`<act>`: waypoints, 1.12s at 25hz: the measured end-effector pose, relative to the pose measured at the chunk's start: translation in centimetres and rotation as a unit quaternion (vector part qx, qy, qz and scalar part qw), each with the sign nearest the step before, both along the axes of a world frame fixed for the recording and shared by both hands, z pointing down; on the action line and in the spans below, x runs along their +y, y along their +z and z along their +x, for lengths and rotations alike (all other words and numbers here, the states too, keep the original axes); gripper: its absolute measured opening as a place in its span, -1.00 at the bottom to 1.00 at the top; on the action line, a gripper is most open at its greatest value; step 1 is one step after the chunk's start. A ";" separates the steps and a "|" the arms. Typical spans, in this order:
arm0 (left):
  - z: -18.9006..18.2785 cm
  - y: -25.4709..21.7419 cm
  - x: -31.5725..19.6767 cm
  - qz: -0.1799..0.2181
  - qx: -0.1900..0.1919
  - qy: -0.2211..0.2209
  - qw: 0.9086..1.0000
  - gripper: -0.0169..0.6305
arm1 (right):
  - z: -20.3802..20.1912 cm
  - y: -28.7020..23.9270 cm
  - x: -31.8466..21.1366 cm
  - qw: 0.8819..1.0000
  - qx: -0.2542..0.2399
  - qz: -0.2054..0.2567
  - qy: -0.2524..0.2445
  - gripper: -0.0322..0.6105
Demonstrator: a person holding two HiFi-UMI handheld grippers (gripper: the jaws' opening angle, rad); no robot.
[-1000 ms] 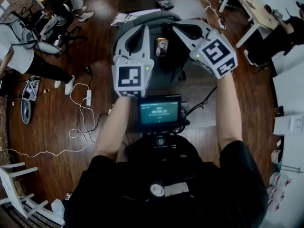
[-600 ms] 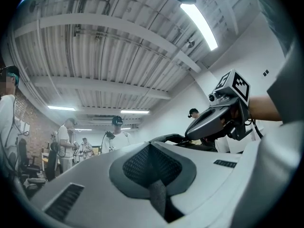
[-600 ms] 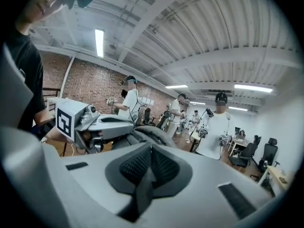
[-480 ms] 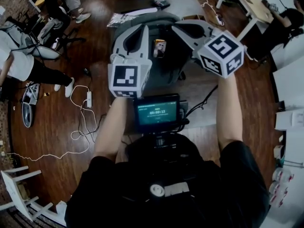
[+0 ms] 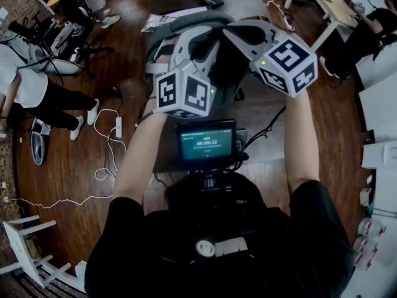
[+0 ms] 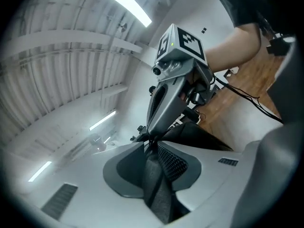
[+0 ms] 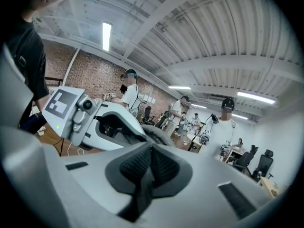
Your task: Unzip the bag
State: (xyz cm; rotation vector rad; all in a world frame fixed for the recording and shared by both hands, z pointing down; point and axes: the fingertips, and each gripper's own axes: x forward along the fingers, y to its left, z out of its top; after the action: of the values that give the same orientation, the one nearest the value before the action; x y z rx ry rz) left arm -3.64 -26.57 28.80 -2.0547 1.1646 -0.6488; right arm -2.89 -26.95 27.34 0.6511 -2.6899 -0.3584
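In the head view a dark grey bag (image 5: 224,73) lies on a table ahead of me, mostly hidden under both grippers. My left gripper (image 5: 208,35) is rolled over on its side above the bag. In the left gripper view the pads of my left gripper (image 6: 153,148) are shut, their tip against dark bag fabric (image 6: 202,136). I cannot tell if any fabric is pinched. My right gripper (image 5: 231,32) reaches in from the right, its tip meeting the left one's. Seen from its own camera, my right gripper (image 7: 151,151) is shut with nothing visible between its pads.
The grey table (image 5: 248,8) also carries papers (image 5: 164,22) and a small dark device (image 5: 214,4). A lit screen (image 5: 206,143) sits at my chest. Cables (image 5: 108,148) trail on the wooden floor at the left, near people (image 5: 37,85). A white desk (image 5: 329,8) stands at the far right.
My left gripper has rolled onto its side and shifted right toward the right gripper, covering the small yellow tag on the bag. The right gripper has stayed almost in place.
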 end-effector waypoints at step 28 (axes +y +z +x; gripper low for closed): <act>-2.3 -1.2 0.2 -0.160 0.156 -0.005 0.975 -0.94 | 0.0 1.3 -0.1 0.995 -0.041 -0.087 -0.023 -0.82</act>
State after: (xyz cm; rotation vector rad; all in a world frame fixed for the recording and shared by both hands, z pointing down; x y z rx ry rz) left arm -5.98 -26.36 27.64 -2.4946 1.3123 -0.5600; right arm -2.86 -27.06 28.68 0.5641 -2.7789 -0.1082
